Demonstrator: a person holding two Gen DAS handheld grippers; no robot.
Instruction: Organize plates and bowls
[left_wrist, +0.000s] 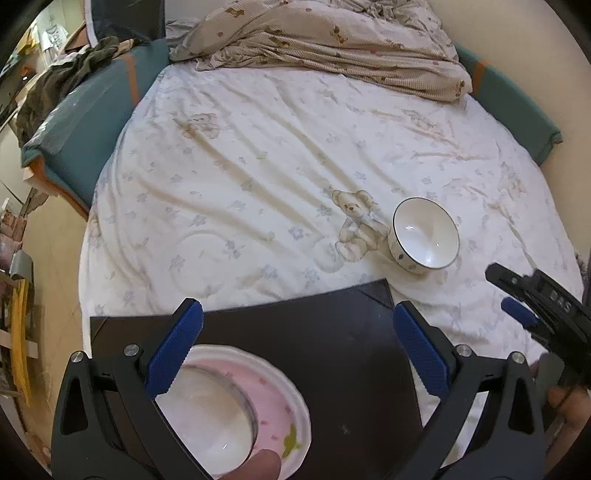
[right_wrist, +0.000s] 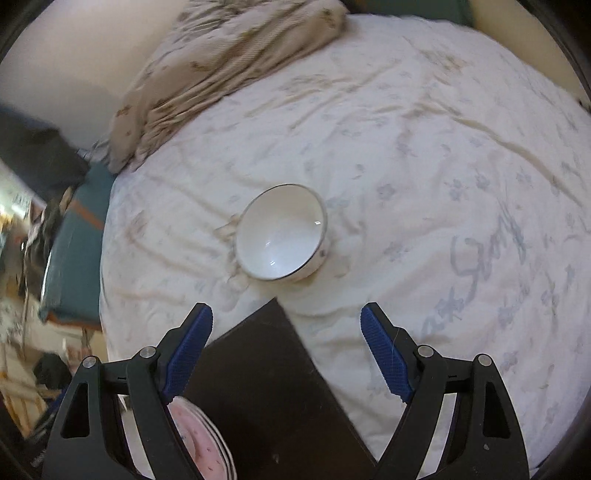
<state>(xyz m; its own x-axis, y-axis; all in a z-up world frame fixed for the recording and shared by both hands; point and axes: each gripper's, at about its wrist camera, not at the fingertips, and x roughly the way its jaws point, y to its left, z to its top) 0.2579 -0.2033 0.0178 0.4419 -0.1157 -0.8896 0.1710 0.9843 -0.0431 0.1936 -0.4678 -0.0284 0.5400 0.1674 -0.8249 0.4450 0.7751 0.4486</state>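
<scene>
A white bowl with a dark rim (left_wrist: 424, 236) lies tilted on the white bedsheet; it also shows in the right wrist view (right_wrist: 282, 238). A dark board (left_wrist: 314, 350) lies on the bed's near edge. On it sits a pink plate (left_wrist: 273, 402) with a bowl (left_wrist: 207, 417) inside it. My left gripper (left_wrist: 295, 332) is open and empty above the board. My right gripper (right_wrist: 286, 328) is open and empty, short of the white bowl; it shows at the right in the left wrist view (left_wrist: 517, 314). The pink plate's edge (right_wrist: 199, 435) shows by its left finger.
A crumpled beige blanket (left_wrist: 325, 40) lies at the far end of the bed. A teal padded frame (left_wrist: 85, 122) borders the bed, with dark clothes (left_wrist: 62, 85) on it at the left. Clutter stands on the floor at the left.
</scene>
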